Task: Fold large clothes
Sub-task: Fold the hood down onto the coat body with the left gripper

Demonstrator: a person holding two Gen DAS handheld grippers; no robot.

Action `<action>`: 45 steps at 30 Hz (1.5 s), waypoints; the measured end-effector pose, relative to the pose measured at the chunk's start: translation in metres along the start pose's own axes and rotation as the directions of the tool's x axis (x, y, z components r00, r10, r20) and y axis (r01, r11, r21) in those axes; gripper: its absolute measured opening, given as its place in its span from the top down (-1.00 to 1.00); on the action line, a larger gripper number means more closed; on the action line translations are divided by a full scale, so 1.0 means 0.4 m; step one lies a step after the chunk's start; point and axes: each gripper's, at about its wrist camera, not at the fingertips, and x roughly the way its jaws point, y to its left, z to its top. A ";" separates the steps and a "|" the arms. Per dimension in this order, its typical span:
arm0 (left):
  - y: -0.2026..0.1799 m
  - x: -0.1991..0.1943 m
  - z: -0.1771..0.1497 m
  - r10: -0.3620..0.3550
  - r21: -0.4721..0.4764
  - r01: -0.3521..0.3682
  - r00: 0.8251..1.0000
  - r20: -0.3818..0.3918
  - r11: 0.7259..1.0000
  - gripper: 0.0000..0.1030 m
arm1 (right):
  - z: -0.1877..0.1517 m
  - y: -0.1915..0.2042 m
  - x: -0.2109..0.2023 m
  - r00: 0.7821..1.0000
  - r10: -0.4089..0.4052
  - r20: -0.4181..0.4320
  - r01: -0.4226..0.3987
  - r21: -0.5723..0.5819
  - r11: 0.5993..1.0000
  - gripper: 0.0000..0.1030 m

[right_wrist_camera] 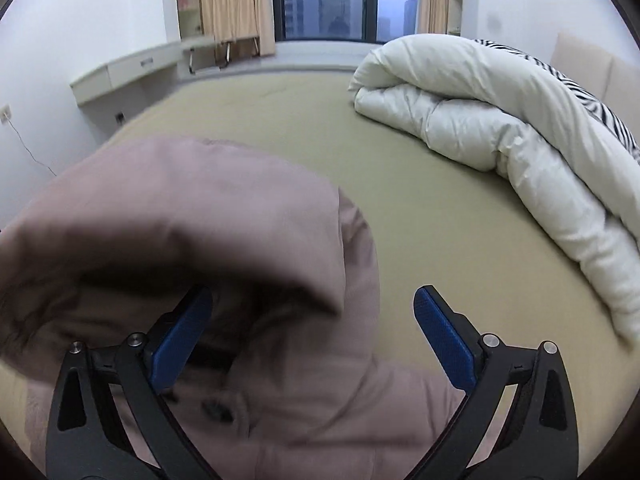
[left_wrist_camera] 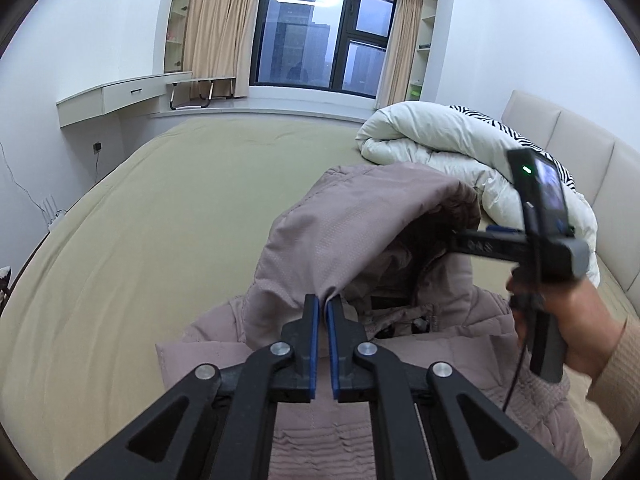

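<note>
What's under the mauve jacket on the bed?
The olive bedsheet shows all around the jacket, so the jacket lies on it. Anything beneath the jacket itself is covered.

we note two black linkage grippers: the left gripper (left_wrist_camera: 323,312) and right gripper (right_wrist_camera: 314,308) both carry blue ribbed pads (right_wrist_camera: 444,344) and silver pivot screws (left_wrist_camera: 365,348). the right unit bears a small screen (left_wrist_camera: 550,184), green indicator light and black cable (left_wrist_camera: 516,376). the sleeve (left_wrist_camera: 616,364) is tan ribbed knit.

Even indoor light, dusk at window (left_wrist_camera: 324,36); fisheye-bent edges; right view motion-blurred, jacket hood (right_wrist_camera: 192,216) perhaps unfocused.
</note>
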 end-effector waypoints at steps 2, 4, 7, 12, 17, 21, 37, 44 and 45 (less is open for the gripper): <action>0.010 0.023 0.012 0.011 -0.001 -0.011 1.000 -0.002 1.000 0.90 | 0.044 0.015 0.056 0.999 -0.005 -0.041 0.004 -0.043 0.999 -0.29; 0.019 0.041 0.024 0.017 -0.007 -0.017 1.000 -0.003 1.000 0.90 | 0.072 0.032 0.107 0.993 -0.065 -0.095 0.055 -0.108 0.993 0.79; 0.022 0.050 0.037 0.015 -0.009 -0.015 1.000 0.005 1.000 0.90 | 0.102 -0.002 0.093 0.999 -0.020 -0.048 0.020 0.002 1.000 0.87; 0.050 0.024 0.005 -0.004 -0.052 0.004 1.000 -0.002 0.999 0.90 | 0.055 -0.026 -0.090 0.991 0.076 0.112 -0.082 0.045 0.996 0.88; 0.069 -0.062 -0.072 -0.069 -0.098 0.067 0.998 -0.009 0.993 0.90 | -0.131 -0.034 -0.339 0.968 0.082 0.239 -0.090 0.024 0.996 0.88; 0.075 -0.103 -0.191 -0.137 -0.152 0.122 0.986 -0.095 0.981 0.89 | -0.311 -0.058 -0.395 0.975 0.085 0.203 -0.100 0.062 0.993 0.76; -0.020 -0.213 -0.098 -0.180 -0.078 0.176 0.982 -0.059 0.981 0.71 | -0.493 -0.084 -0.621 0.960 0.222 0.169 -0.246 0.134 0.960 0.28; -0.092 -0.011 -0.015 -0.105 0.043 0.116 0.976 -0.189 0.992 0.71 | -0.327 -0.035 -0.503 0.973 0.226 0.044 -0.228 0.045 0.973 0.36; -0.086 0.015 -0.039 -0.092 0.044 0.104 0.972 -0.217 0.994 0.71 | -0.309 -0.032 -0.465 0.973 0.233 0.004 -0.232 0.051 0.971 0.36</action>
